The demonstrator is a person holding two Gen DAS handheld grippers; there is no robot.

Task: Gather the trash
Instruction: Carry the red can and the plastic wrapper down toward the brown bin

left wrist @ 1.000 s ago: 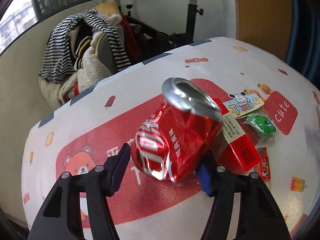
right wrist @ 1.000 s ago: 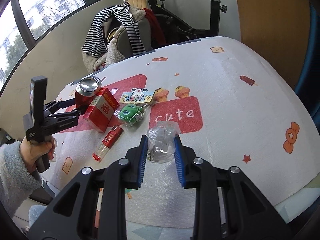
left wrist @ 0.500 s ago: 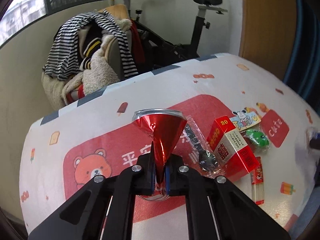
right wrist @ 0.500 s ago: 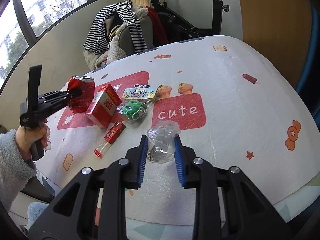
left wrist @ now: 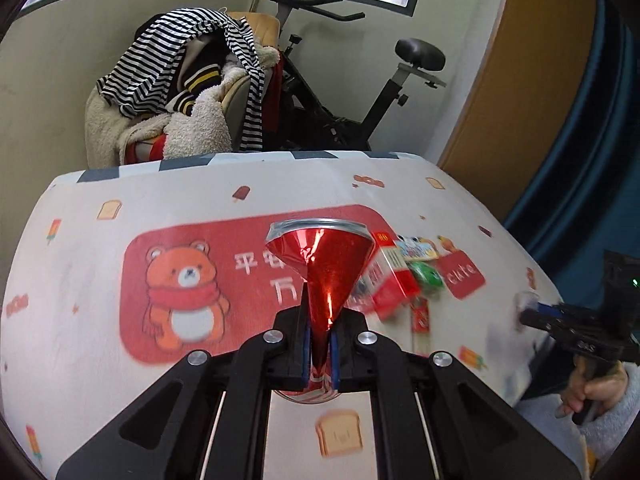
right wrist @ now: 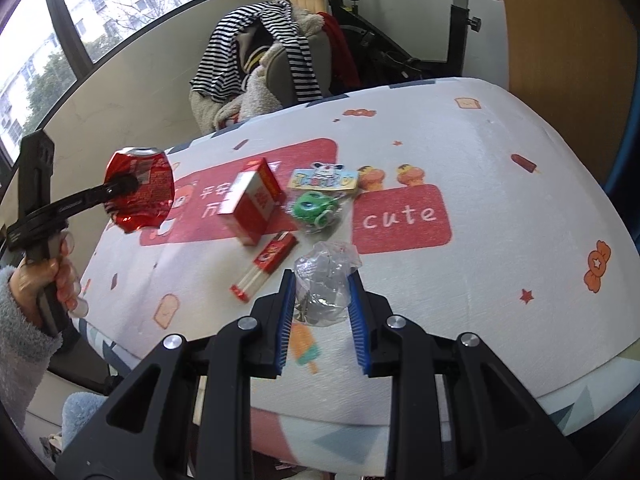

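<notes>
My left gripper (left wrist: 320,350) is shut on a crushed red soda can (left wrist: 324,268) and holds it above the table's left part; the can (right wrist: 140,188) also shows in the right wrist view, off the surface. My right gripper (right wrist: 322,312) is shut on a crumpled clear plastic wrapper (right wrist: 326,280) near the table's front edge. A red cigarette box (right wrist: 254,204), a red-and-white flat pack (right wrist: 266,266) and a bagged green toy (right wrist: 314,208) lie on the table.
The table has a white cloth (right wrist: 500,240) with red cartoon patches. Behind it stand a chair heaped with clothes (left wrist: 188,92) and an exercise bike (left wrist: 360,92). A wooden panel (right wrist: 560,32) is at the right.
My left gripper closed on the can, flattening it, lifted it and carried it left, away from the red box. My right gripper kept its hold on the plastic wrapper.
</notes>
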